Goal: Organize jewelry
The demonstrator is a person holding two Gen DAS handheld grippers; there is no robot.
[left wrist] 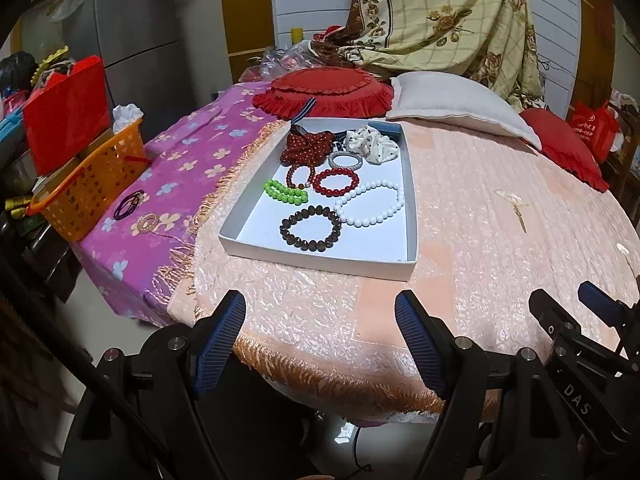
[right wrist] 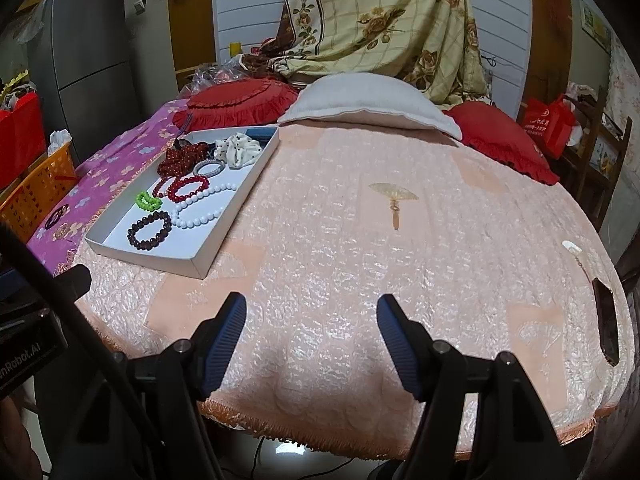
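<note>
White tray point(left wrist: 412, 216), peach bedspread point(right wrist: 360, 240), green bracelet point(left wrist: 286, 193)

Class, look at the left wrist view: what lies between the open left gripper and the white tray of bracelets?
Only bare peach bedspread lies between the left gripper and the white tray; the left wrist view shows nothing resting on that stretch.

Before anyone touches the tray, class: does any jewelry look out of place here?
Yes. Most pieces lie in the white tray, but a fan-shaped ornament lies loose on the peach bedspread, and a dark purple band and a pale ring lie on the pink floral cloth.
</note>
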